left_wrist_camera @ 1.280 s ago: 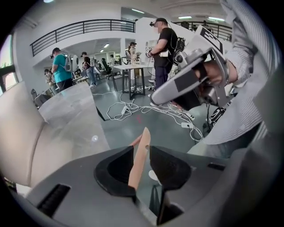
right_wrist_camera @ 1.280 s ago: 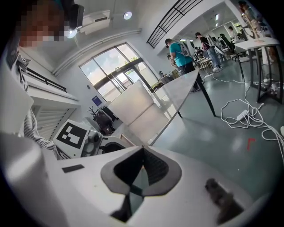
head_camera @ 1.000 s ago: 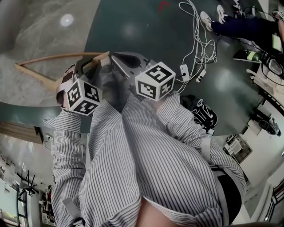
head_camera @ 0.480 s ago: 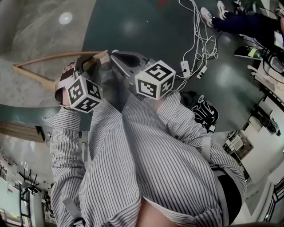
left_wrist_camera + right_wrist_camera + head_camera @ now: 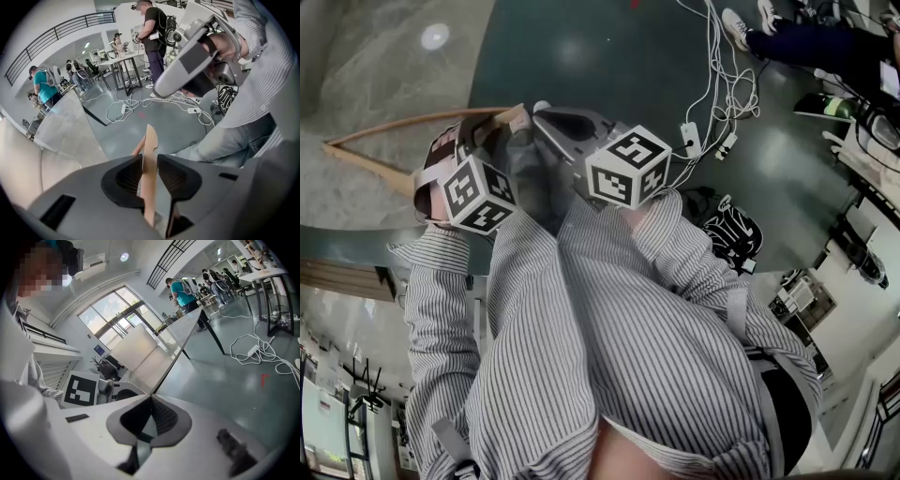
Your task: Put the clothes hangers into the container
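Observation:
A wooden clothes hanger (image 5: 394,127) sticks out to the left of my left gripper (image 5: 492,131), which is held close to the striped shirt. In the left gripper view the left gripper (image 5: 149,157) is shut on a flat wooden arm of the hanger (image 5: 150,145), which stands upright between the dark pads. My right gripper (image 5: 542,112) is held right beside the left one, its marker cube toward the chest. In the right gripper view the right gripper (image 5: 151,399) has its jaws closed tip to tip with nothing between them. No container shows in any view.
White cables and a power strip (image 5: 712,103) lie on the dark green floor ahead. A black bag (image 5: 731,239) sits to the right, and a seated person's legs (image 5: 787,42) are at the top right. A long grey table (image 5: 183,329) and several people stand farther off.
Both grippers and the hanger have drifted slightly up and left in the head view. The grip on the hanger is unchanged.

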`<state>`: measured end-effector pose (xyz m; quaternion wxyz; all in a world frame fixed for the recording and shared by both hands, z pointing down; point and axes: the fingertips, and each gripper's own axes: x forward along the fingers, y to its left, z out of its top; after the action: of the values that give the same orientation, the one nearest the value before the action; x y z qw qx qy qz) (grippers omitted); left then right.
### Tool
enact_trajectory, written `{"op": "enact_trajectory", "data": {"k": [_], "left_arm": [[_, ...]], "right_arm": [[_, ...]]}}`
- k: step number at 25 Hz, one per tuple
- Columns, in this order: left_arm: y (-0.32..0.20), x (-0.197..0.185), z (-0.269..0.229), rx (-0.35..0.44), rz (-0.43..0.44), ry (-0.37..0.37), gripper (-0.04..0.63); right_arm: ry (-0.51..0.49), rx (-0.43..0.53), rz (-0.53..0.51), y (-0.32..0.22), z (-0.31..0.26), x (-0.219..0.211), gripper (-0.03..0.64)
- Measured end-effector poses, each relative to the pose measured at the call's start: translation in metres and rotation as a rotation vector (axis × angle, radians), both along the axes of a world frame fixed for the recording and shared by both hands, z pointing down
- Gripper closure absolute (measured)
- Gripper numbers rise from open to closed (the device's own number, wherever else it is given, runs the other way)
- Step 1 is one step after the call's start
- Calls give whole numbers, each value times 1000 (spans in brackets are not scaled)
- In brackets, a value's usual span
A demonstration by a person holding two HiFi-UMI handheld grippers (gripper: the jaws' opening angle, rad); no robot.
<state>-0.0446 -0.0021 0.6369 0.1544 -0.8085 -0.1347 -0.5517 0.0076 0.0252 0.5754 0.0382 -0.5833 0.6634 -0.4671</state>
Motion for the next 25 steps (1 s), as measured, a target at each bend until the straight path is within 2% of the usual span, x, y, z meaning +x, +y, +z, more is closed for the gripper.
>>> {"op": "enact_trajectory", "data": {"k": [12,18,25], "left_arm": [[-2,1,5,56,30,4,492],[0,-1,1,51,23,7,495],[-4,2,-28,54,-12,98,498]], "right_arm": [[-19,-6,-8,-1,3,-9,603],[-14,-2,-5,-1,1,-11,602],[8,20,2,0,-14,-13,603]]}}
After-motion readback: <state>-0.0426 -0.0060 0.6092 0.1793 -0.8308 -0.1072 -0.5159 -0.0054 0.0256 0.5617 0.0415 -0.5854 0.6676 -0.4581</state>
